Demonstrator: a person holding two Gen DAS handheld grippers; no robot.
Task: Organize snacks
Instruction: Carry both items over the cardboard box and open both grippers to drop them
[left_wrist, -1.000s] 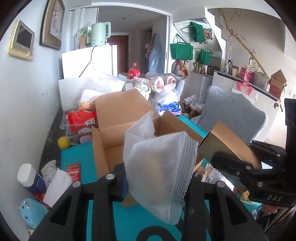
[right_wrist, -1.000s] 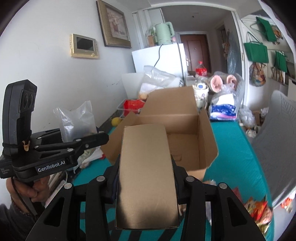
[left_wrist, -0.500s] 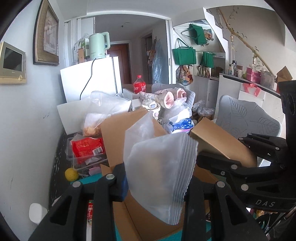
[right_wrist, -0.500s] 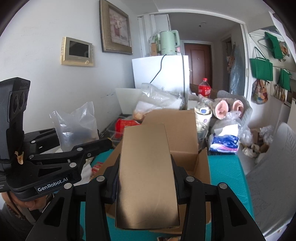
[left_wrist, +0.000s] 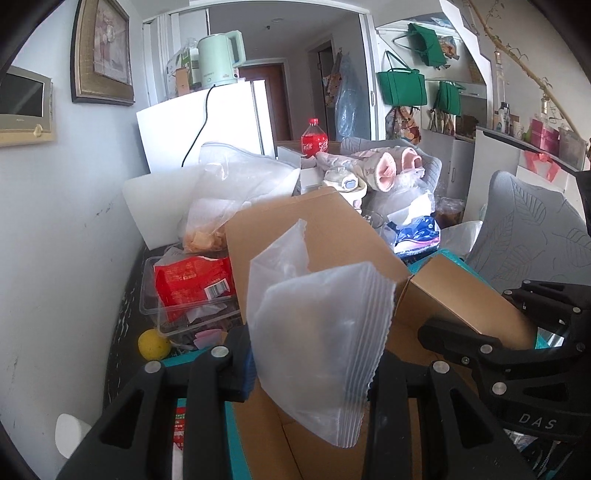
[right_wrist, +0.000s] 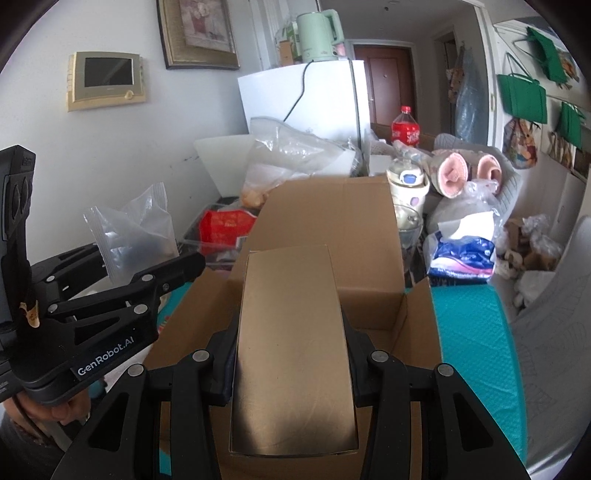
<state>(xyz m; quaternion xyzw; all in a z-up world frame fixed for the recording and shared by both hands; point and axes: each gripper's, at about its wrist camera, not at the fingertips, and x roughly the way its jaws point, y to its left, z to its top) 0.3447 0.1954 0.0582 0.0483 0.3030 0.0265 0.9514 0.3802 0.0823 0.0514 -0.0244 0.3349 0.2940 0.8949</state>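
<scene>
Leftmost, the left gripper is clamped on a frosted snack pouch, carried upright over the open cardboard box — presumably for dropping in. Beside it, the right gripper pinches a gold carton flat-side up, poised over the same box.

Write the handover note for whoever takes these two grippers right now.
Left gripper: shut on a clear plastic snack bag, held above the open cardboard box.
Right gripper: shut on a small brown carton, also over the box opening.
Done: both items picked up and brought to the box.
Left: lower and release both inside. The red snack pack sits in the clear tray to the left.
</scene>
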